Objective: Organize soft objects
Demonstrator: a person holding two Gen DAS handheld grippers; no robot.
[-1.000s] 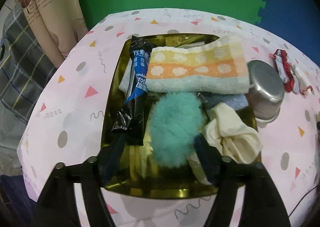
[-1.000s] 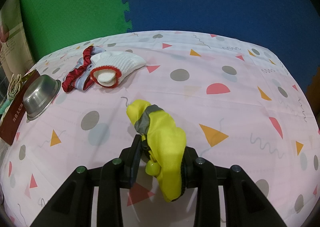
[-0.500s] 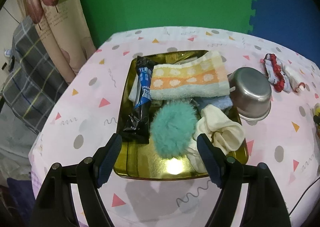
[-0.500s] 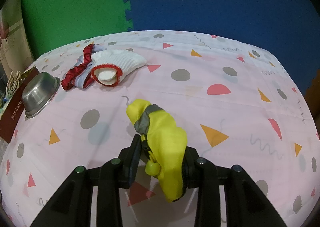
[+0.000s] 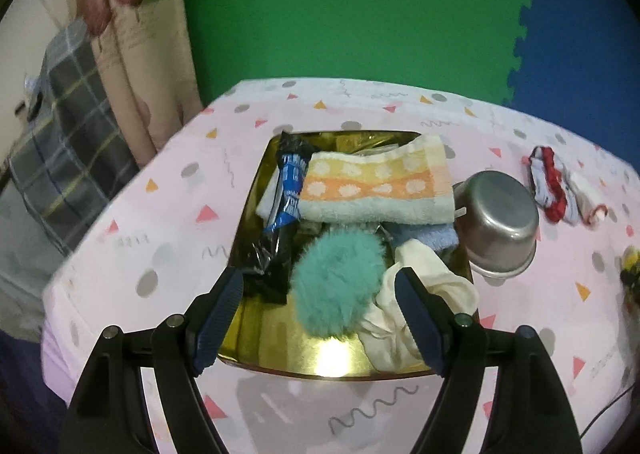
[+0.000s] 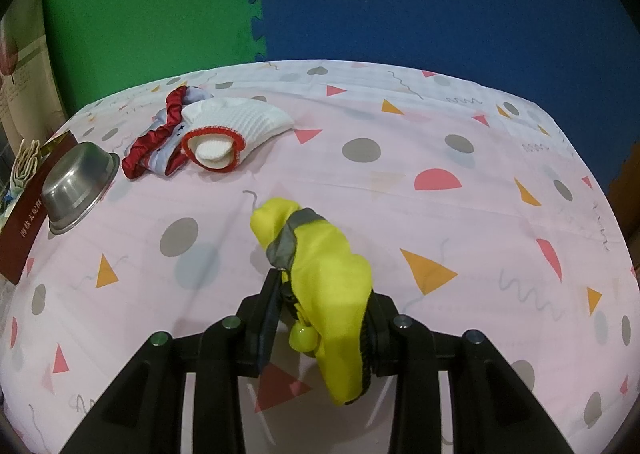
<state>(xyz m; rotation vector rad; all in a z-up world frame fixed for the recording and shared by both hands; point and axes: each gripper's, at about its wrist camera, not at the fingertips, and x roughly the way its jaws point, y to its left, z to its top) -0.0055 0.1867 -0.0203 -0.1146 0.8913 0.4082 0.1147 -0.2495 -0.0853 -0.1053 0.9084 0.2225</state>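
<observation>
A yellow fabric pouch (image 6: 328,274) with a grey band sits clamped between the fingers of the right gripper (image 6: 320,306), above the pink patterned bench (image 6: 440,158). Far left of it lie a white sock with red trim (image 6: 236,126) and a red-edged cloth (image 6: 156,138), touching each other, with a steel bowl (image 6: 78,186) upside down beside them. The left gripper (image 5: 320,294) hangs over the gold tray (image 5: 256,190), fingers spread apart and empty, above a teal fluffy ball (image 5: 336,282), a striped towel (image 5: 376,186), a cream cloth (image 5: 424,286) and a black-and-blue packet (image 5: 284,214).
</observation>
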